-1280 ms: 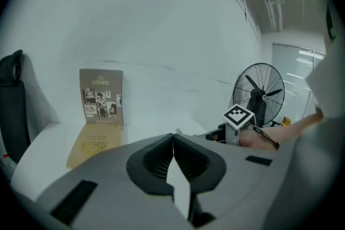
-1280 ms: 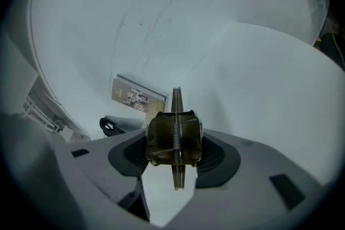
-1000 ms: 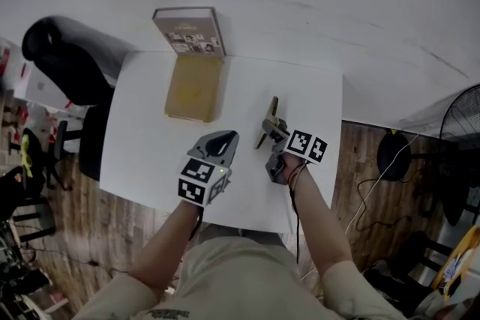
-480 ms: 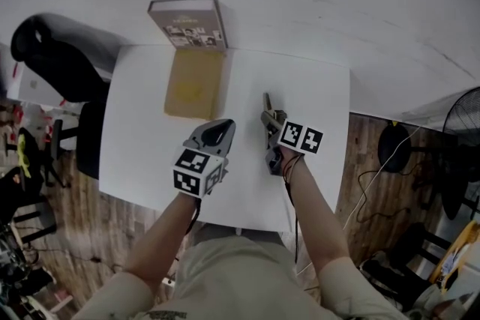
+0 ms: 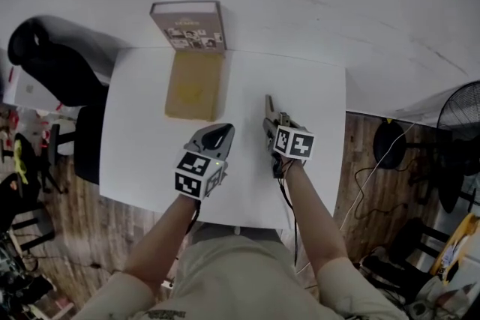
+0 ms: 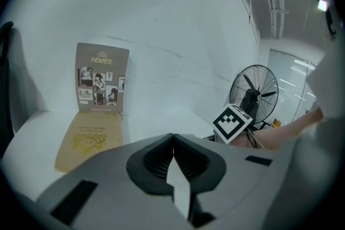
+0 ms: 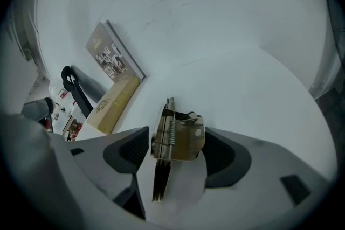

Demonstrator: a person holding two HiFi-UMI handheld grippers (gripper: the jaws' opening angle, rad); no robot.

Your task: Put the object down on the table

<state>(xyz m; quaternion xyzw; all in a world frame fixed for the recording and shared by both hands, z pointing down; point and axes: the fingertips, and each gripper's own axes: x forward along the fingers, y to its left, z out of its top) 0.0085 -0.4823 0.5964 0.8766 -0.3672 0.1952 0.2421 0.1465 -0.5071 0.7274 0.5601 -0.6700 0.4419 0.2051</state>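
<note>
The object is a brass-coloured metal spring clamp with a long flat blade. It rests on the white table, right of centre, and shows as a thin strip in the head view. My right gripper stands around the clamp. Its jaws are opening, and a thin gap shows beside the left pad. My left gripper hovers at the table's middle, shut and empty.
A tan flat box lies at the table's far left, and a printed book stands against the wall behind it. A black chair is to the left. To the right, on the wooden floor, stands a fan.
The right gripper has brought the clamp down from a tilted hold until it lies along the table, and its jaws have widened. The left gripper has hardly moved.
</note>
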